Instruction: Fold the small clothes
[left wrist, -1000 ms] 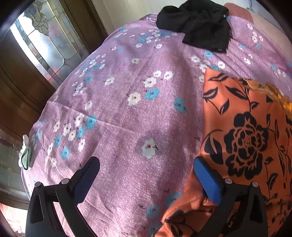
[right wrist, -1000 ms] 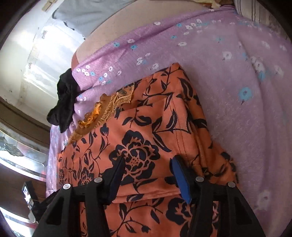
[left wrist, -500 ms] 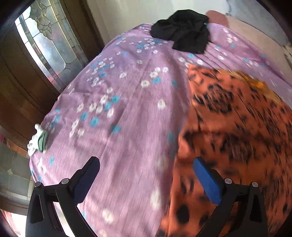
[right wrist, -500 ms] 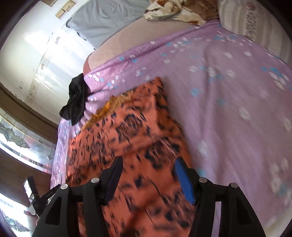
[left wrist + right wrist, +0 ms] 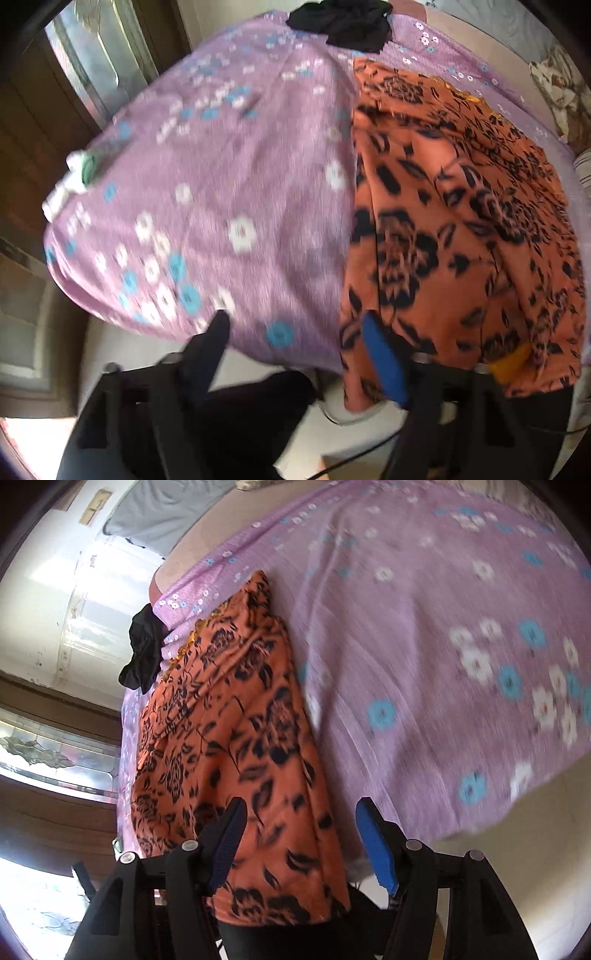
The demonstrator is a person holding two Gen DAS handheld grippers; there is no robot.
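Observation:
An orange garment with black flowers (image 5: 454,221) lies lengthwise on the purple flowered sheet (image 5: 229,177), its near end hanging over the bed's edge. My left gripper (image 5: 299,347) hovers at that edge with its jaws closing; only the sheet and the garment's left border show between them, and no pad presses cloth. In the right wrist view the same orange garment (image 5: 236,731) runs down between the fingers of my right gripper (image 5: 301,840). That gripper stands partly open, its blue pad (image 5: 376,849) apart from the cloth.
A crumpled black garment (image 5: 343,22) sits at the bed's far end. A white and green object (image 5: 79,173) rests on the left edge beside a glass-panelled door (image 5: 92,66). A patterned pillow (image 5: 565,92) lies far right. Pale floor (image 5: 546,819) shows below the bed's edge.
Both grippers have drawn back along the bed to its near edge, so floor now shows below them. The left jaws have narrowed. The right jaws have widened slightly.

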